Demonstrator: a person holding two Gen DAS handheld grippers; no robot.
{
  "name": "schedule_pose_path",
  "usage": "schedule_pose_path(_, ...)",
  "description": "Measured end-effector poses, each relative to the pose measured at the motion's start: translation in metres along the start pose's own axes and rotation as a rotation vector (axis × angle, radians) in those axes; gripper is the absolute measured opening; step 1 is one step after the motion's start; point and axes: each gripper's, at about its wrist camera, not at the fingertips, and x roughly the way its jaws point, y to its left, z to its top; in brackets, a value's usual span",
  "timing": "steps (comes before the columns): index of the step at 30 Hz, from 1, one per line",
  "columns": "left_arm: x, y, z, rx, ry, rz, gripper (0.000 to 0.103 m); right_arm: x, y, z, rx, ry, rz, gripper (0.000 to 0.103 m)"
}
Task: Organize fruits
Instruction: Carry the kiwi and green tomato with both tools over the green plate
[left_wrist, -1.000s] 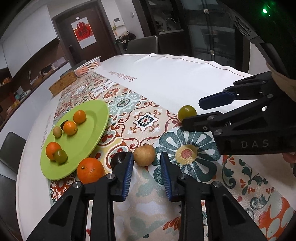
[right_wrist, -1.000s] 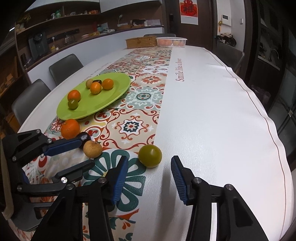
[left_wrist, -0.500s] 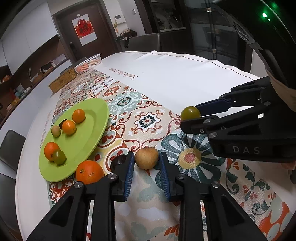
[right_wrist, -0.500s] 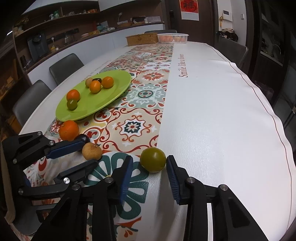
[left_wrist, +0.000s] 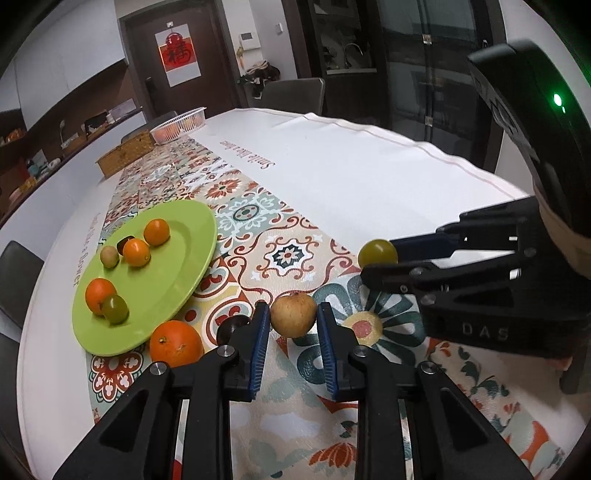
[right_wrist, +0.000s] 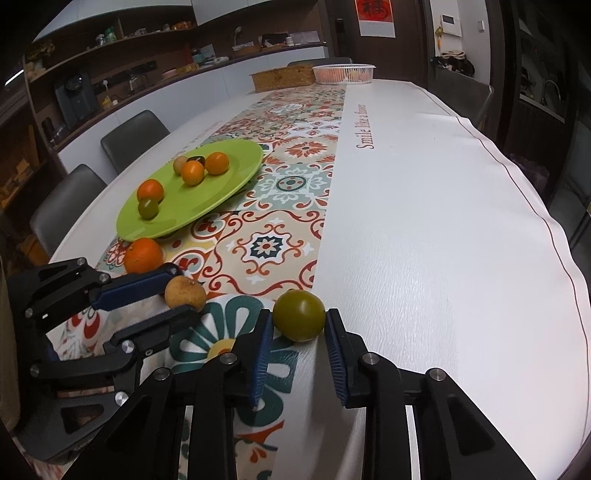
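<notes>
My left gripper (left_wrist: 292, 325) has closed on a tan round fruit (left_wrist: 293, 314) on the patterned runner. It also shows in the right wrist view (right_wrist: 184, 294). My right gripper (right_wrist: 299, 332) has closed on a green round fruit (right_wrist: 299, 319), also seen in the left wrist view (left_wrist: 377, 252). A green plate (left_wrist: 177, 273) to the left holds several small orange and green fruits. A large orange (left_wrist: 176, 342) and a dark fruit (left_wrist: 231, 325) lie just left of my left gripper.
A white basket (right_wrist: 343, 74) and a wicker box (right_wrist: 282, 78) stand at the table's far end. Grey chairs (right_wrist: 135, 138) line the left side. The white tablecloth (right_wrist: 424, 221) spreads to the right.
Both grippers have moved forward and narrowed around their fruits. The tan fruit and the green fruit now sit between the pads, in contact.
</notes>
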Motion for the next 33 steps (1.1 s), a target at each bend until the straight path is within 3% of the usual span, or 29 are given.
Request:
schedule_pose_path(20,-0.071,0.017,-0.004,-0.107,-0.108,0.042,0.027,-0.057,0.043,0.007,-0.069,-0.093,0.018,0.03)
schedule_pose_path(33,-0.104,0.043,-0.003,-0.155,-0.17,0.085,0.027,-0.071,0.073,0.027,-0.103,-0.14,0.043,0.03)
